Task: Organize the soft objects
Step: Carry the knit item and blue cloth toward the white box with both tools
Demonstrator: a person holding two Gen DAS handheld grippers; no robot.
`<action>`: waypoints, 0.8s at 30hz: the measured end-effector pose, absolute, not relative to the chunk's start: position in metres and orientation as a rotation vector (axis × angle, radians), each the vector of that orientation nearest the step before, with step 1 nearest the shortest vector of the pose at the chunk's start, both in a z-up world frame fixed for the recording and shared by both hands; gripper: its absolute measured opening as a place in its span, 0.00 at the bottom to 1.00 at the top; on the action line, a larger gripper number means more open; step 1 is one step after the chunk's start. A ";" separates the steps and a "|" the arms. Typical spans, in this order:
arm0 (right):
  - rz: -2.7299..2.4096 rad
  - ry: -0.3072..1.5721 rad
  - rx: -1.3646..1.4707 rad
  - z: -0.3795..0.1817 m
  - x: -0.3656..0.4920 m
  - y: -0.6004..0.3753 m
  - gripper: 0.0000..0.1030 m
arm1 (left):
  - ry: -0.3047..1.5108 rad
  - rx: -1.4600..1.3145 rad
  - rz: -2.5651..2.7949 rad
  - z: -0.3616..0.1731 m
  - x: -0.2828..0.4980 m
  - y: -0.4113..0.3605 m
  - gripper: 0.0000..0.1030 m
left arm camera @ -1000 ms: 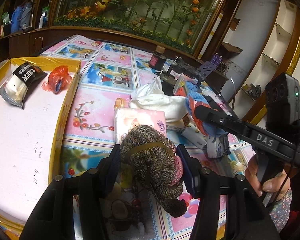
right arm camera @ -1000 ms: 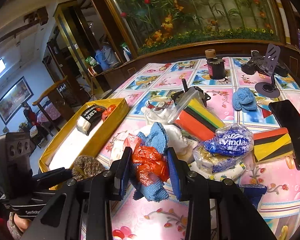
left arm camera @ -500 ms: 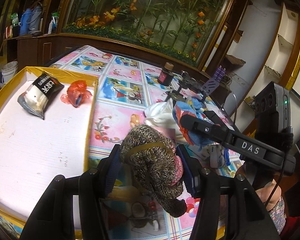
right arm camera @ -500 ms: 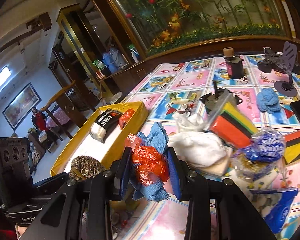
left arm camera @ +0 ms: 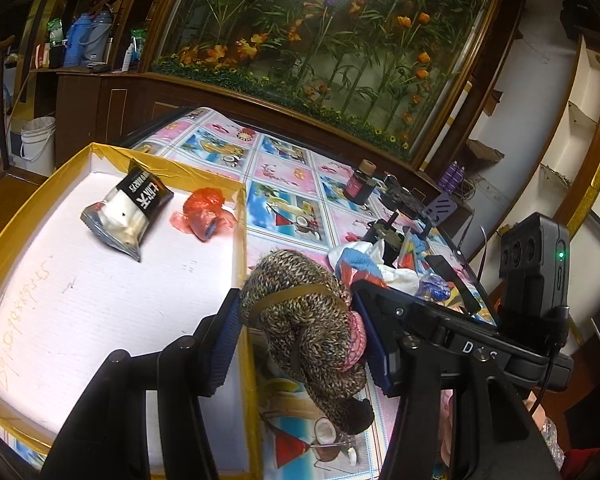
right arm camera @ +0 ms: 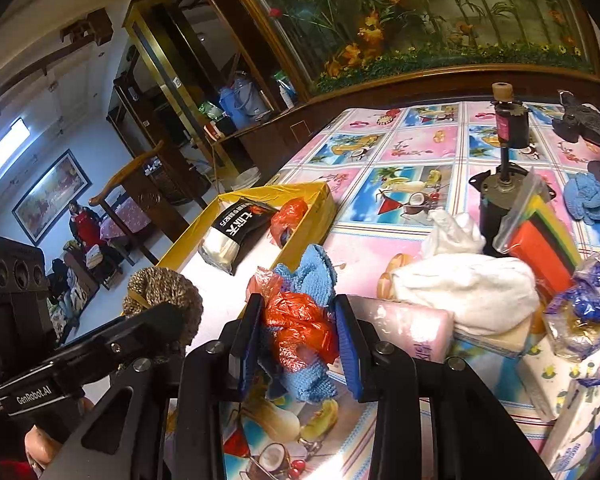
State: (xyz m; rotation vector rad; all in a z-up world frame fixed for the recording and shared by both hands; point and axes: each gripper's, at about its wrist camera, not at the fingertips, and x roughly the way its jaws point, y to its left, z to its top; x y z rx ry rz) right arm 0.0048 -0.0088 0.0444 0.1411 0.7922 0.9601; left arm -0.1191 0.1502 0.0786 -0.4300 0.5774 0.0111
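Two soft items are already laid in the yellow-edged tray [left arm camera: 40, 200]: a black-and-white packet [left arm camera: 128, 216] and a small bundle in red plastic [left arm camera: 204, 220], lying near each other at the tray's far end. Two more are carried but not yet set down. The left gripper [left arm camera: 300, 336] is closed partway on a brown knitted roll [left arm camera: 304, 320], which is bound by a rubber band and held right at the tray's near rim, above the tablecloth [left arm camera: 284, 184] rather than over the white floor of the tray. The right gripper [right arm camera: 296, 340] is closed on a blue cloth wrapped in orange plastic [right arm camera: 300, 320], held just short of the tray wall. The job is judged roughly at its middle (perhaps earlier): a heap is left on the table, where white cloths [right arm camera: 464, 284], a pink tissue pack [right arm camera: 404, 324], a blue-printed bag [right arm camera: 596, 292], striped sponges in a clear bag [right arm camera: 540, 236] and a blue knitted ball [right arm camera: 584, 196] are seen untouched
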 end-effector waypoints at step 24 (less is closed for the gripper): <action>1.007 0.872 0.116 0.055 0.008 0.055 0.37 | 0.508 -0.508 0.154 0.089 -0.156 0.235 0.53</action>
